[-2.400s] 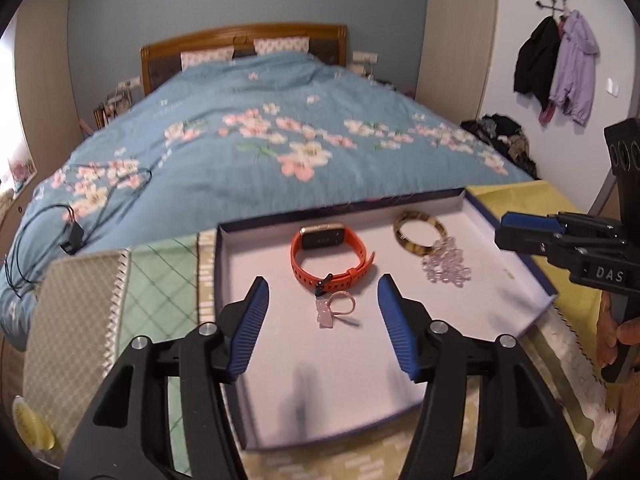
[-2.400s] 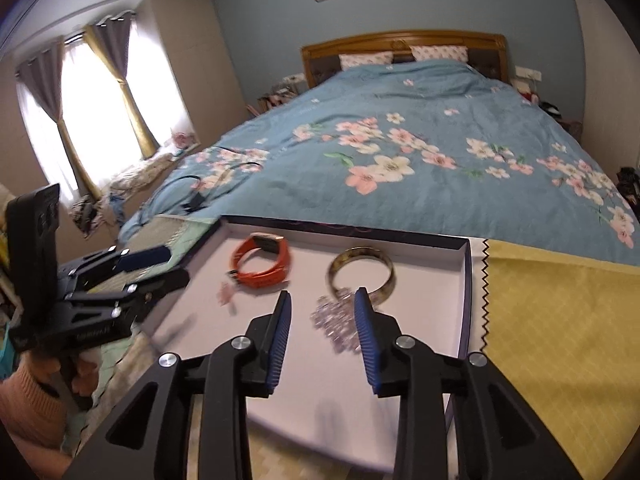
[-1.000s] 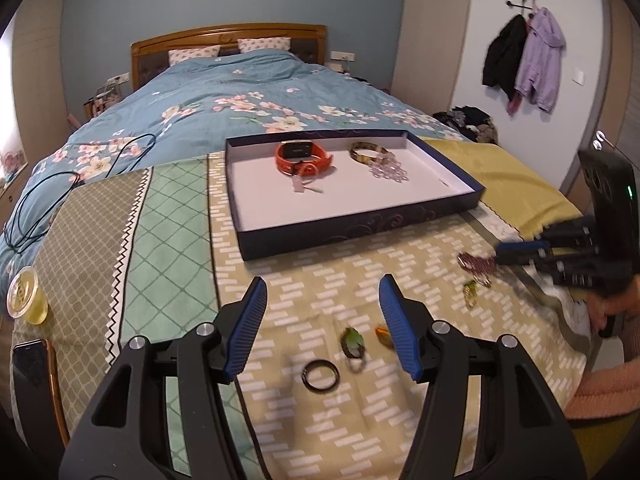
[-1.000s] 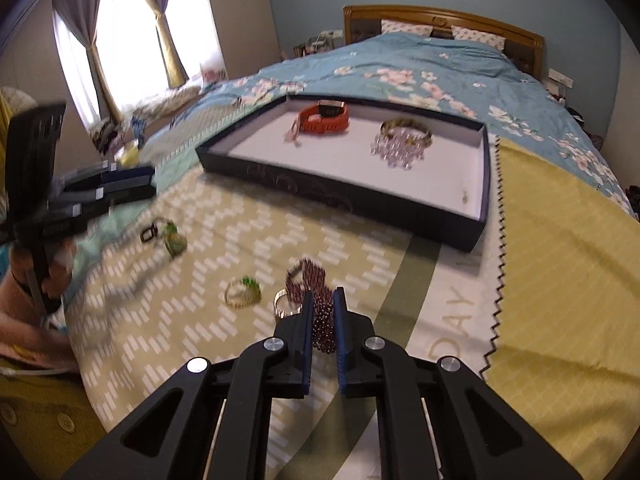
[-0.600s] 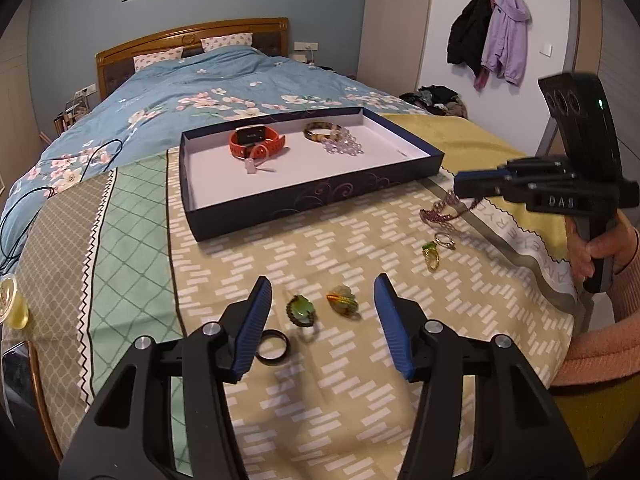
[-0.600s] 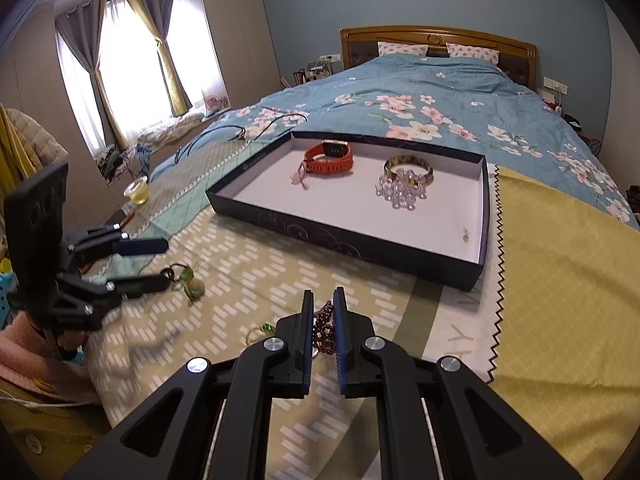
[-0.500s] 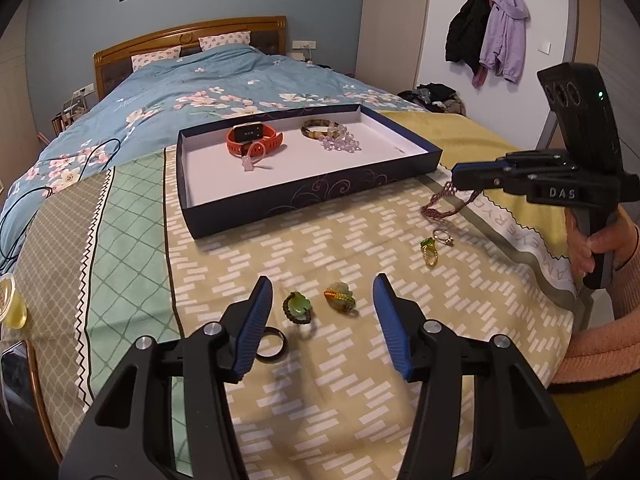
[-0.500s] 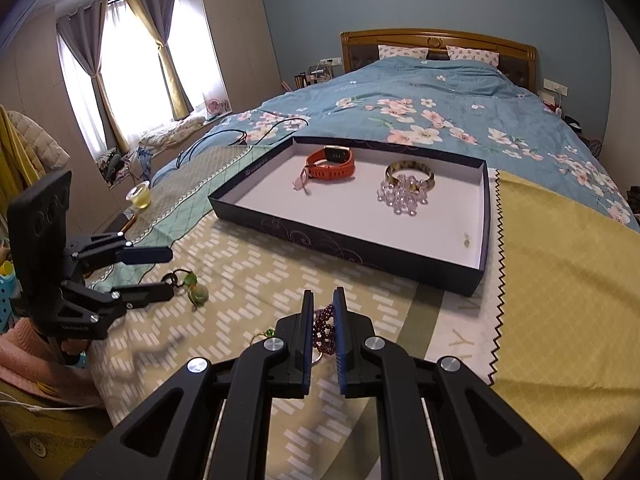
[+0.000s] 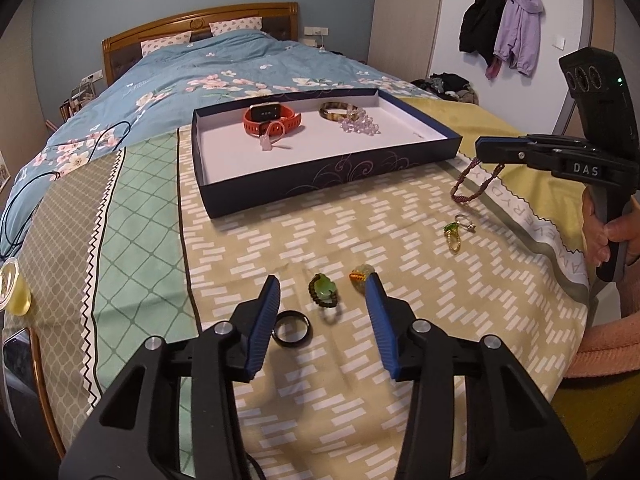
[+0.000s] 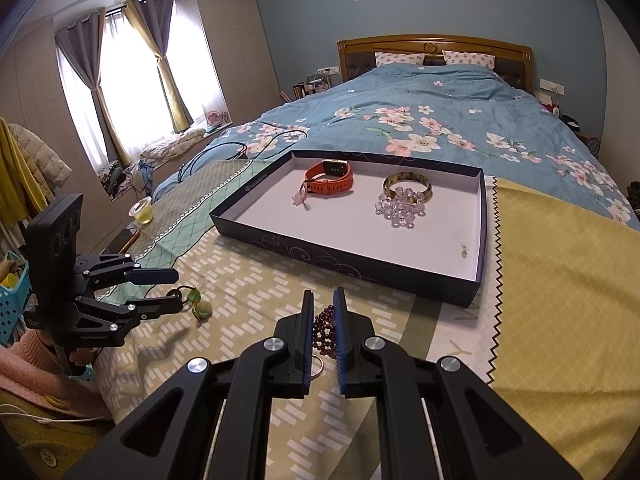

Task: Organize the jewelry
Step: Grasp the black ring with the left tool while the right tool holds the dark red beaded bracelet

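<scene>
My left gripper (image 9: 322,280) hovers low over the patterned cloth, its jaws closing, with a green stone ring (image 9: 324,290) lying between them untouched. A black ring (image 9: 291,328) lies by the left finger and an orange-green charm (image 9: 360,273) by the right one. My right gripper (image 10: 324,296) is shut on a purple bead bracelet (image 10: 324,332), which dangles above the cloth (image 9: 474,184). A gold-green ring (image 9: 454,236) lies below it. The navy tray (image 9: 320,184) holds an orange watch (image 9: 272,118), a bangle (image 9: 338,110) and a crystal bracelet (image 9: 360,124).
A silver ring (image 10: 316,364) lies under the right gripper's fingers. A yellow cup (image 9: 16,288) and a phone (image 9: 16,360) sit at the left bed edge. A black cable (image 10: 240,146) trails over the blue quilt. A hand (image 9: 612,232) grips the right tool's handle.
Both grippers came back from the tray to the near cloth. The right one shut on the purple bracelet and lifted it. The left jaws narrowed around the green ring.
</scene>
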The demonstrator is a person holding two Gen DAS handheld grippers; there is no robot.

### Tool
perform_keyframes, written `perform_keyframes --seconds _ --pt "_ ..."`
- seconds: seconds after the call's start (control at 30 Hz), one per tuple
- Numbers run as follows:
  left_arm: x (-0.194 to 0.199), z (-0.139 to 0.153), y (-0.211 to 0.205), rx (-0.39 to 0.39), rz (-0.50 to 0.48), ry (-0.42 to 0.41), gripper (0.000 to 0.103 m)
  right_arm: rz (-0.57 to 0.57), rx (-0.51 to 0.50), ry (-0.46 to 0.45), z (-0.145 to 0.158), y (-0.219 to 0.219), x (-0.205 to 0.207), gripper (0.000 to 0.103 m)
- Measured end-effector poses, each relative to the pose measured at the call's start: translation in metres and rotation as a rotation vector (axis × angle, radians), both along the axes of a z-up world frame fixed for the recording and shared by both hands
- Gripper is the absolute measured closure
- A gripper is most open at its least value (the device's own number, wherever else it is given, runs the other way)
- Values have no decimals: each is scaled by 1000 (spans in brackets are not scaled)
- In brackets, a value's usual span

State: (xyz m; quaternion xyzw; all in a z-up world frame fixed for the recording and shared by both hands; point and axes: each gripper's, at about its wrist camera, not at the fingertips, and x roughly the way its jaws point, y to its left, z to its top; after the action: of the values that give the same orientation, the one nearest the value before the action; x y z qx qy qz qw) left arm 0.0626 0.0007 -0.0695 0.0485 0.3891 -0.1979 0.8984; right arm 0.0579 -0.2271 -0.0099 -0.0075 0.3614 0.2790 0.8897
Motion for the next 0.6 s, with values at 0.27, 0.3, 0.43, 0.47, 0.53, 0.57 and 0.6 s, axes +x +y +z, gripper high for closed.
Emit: perform_keyframes --seconds 0.27,0.3,0.43,0.47,0.53,0.57,0.6 --pt "5 -4 -1 9 -6 25 68 3 8 1 1 1 1 95" --pt "7 -5 -1 6 -4 31 71 3 9 3 0 2 1 95" --pt "9 -6 2 -2 7 45 74 5 14 6 1 2 1 95" --pt "9 -6 2 -4 6 46 75 5 14 7 0 2 1 95" --pt "8 -6 3 2 12 42 74 2 16 9 -1 2 2 95" --pt "7 -5 5 2 14 39 74 4 18 9 0 2 1 95" --pt "6 -4 6 1 16 38 72 4 19 10 -1 2 1 95"
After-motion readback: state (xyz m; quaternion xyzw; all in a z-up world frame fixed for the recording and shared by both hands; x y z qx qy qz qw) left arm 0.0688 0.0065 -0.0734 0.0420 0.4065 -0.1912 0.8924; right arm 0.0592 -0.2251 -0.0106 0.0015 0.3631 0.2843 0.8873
